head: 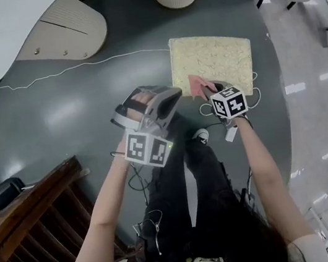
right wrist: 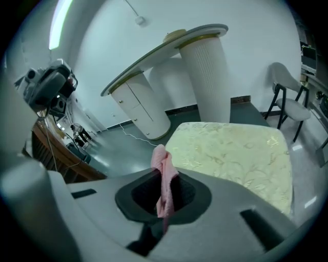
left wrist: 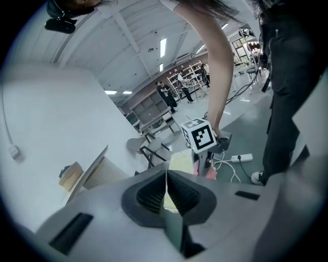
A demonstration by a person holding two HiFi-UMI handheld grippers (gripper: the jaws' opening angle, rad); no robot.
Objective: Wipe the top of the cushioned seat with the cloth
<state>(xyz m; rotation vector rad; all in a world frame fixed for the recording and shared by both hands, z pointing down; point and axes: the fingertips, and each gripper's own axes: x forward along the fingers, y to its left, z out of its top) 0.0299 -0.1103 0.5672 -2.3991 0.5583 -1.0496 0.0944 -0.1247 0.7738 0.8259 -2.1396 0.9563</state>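
The pale yellow, leaf-patterned cushioned seat [head: 211, 57] lies on the dark grey floor [head: 79, 111]. The head view puts the right gripper [head: 207, 92] at the seat's near edge. Only the right gripper view shows its jaws pinching the small pink cloth [right wrist: 163, 171]. The left gripper [left wrist: 166, 193] has its jaws pressed together, empty.

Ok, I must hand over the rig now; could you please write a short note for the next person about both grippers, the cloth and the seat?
Right gripper: shut on the pink cloth, which sticks up from between its jaws.
Left gripper: shut, with nothing between its jaws, held to the left of the seat.
Cushioned seat: low on the floor ahead. The cloth is at its near left corner; whether it touches is not clear.
Done: the cloth is gripped and is at the seat.
Left: press the cloth onto the top and wipe across it. The pictures do not show any wiped area.
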